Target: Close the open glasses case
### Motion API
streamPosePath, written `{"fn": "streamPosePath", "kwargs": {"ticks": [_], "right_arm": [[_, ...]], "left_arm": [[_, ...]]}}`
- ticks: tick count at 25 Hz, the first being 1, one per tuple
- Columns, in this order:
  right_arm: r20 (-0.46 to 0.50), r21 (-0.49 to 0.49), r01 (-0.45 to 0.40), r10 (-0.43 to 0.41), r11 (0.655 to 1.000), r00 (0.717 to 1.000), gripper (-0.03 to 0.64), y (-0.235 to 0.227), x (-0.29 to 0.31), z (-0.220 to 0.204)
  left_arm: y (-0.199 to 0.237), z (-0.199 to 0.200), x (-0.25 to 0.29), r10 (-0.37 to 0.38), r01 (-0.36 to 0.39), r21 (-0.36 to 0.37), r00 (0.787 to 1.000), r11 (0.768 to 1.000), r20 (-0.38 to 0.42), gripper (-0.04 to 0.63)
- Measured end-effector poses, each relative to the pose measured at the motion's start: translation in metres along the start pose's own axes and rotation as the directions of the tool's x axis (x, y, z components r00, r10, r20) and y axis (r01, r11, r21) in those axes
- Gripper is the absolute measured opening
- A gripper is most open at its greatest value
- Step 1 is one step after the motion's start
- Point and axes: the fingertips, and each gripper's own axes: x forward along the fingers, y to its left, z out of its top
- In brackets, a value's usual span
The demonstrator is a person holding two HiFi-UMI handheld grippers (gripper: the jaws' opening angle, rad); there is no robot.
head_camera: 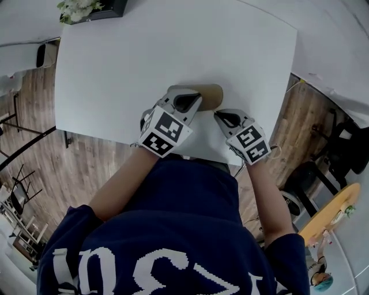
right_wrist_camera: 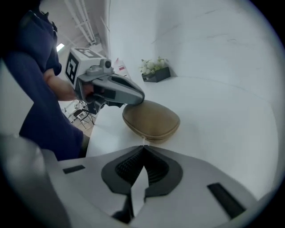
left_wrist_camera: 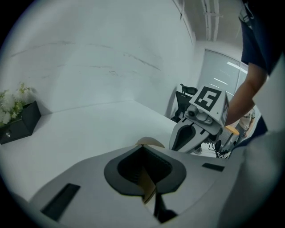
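Most of the job looks done: the glasses case [head_camera: 209, 92] lies flat on the white table [head_camera: 173, 52] near the person's edge. In the right gripper view its two tan halves meet along one seam with no gap showing, so I read it as closed. Whether it has clicked or zipped fully, I cannot tell. The left gripper [head_camera: 187, 103] has its jaws together and holds nothing. Its tip sits over the case's near end, on the lid or just above it; contact isn't clear. A tan sliver in the slit between its jaws is the case underneath, not something pinched. The right gripper [head_camera: 223, 117] is also closed and empty, with only bare table showing through its jaw slit. Its tips are just short of the case's rim, not touching. What's left, by my guess, is at most a last press on the lid to seat it, then pulling both grippers clear. A flower box [head_camera: 86, 8] sits at the far corner, well apart and not involved.
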Motion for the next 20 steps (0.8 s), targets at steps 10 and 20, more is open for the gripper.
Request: {"fn": "streamPosePath", "kwargs": {"ticks": [10,20], "right_arm": [[-0.018,-0.051,0.084,-0.085,0.995,0.996,0.020,-0.040,-0.014,0.002],[-0.059,-0.219,0.110,-0.125,0.970,0.990,0.020,-0.095,0.011,0.043]], "left_arm": [[-0.003,0.000,0.002,-0.006,0.006,0.004,1.000,1.000,0.028,0.015],[-0.006,-0.001,0.001,-0.035,0.036,-0.023,0.999,0.999,0.028,0.014]]}}
